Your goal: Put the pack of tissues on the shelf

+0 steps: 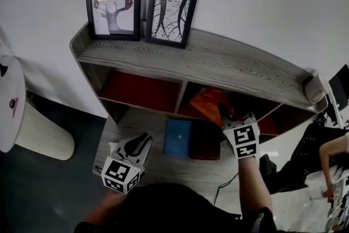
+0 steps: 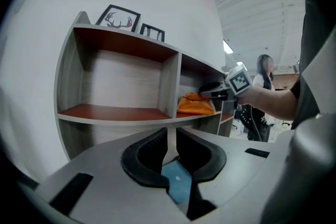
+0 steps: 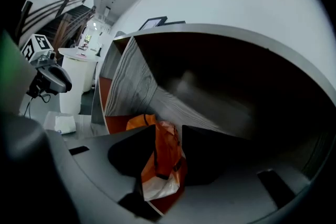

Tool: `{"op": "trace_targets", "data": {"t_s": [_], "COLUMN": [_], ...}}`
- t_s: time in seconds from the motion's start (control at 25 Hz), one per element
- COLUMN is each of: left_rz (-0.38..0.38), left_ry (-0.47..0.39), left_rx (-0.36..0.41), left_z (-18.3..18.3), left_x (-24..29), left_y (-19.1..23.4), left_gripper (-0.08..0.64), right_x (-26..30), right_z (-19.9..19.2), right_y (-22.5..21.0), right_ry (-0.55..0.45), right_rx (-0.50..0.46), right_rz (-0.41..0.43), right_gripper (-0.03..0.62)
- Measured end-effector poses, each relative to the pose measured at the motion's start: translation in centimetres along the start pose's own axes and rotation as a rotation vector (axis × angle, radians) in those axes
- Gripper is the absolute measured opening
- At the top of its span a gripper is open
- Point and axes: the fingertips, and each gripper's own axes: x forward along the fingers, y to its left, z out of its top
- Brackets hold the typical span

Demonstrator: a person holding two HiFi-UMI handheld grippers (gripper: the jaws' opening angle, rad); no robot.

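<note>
One soft pack risking a drag-out

One pack of tissues (image 1: 208,102) is sitting in the middle compartment of the shelf (image 1: 229,65), near its front edge. The right gripper (image 3: 168,139) is flanking it with jaws released, clamping nothing. Pulling back askew could, I judge, be snagging the soft wrapper and tipping the pack off the shelf. Two grippers are showing. The left gripper (image 2: 171,150) is hovering empty before the shelf, jaws narrowly parted. Two framed pictures (image 1: 113,4) are standing on the shelf's top, and one blue flat object (image 1: 178,137) is lying on its lower ledge.

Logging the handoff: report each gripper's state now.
Left gripper: slightly open, empty.
Right gripper: open, with the pack of tissues between its jaws.
</note>
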Motion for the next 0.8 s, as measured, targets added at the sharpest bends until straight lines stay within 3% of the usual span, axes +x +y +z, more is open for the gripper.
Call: {"op": "trace_targets", "data": {"t_s": [0.32, 0.6, 0.8], "left_rz": [-0.023, -0.047, -0.066], "left_ry": [-0.018, -0.036, -0.045], "left_rx": [0.019, 0.041, 0.037], "left_z": [0.5, 1.6, 2.0], "left_x": [-0.3, -1.0, -1.5], "left_y": [-0.9, -1.3, -1.3], "left_gripper": [0.029, 0.015, 0.014], "right_x": [-3.8, -6.8, -8.2], "right_z": [2.7, 4.4, 4.2], "right_y": [0.9, 3.3, 5.2], "right_ry": [-0.132, -0.258, -0.284], "right_rx": [0.050, 0.137, 0.248], "right_rz": [-0.029, 0.016, 0.060], "right_gripper": [0.115, 0.115, 0.112]}}
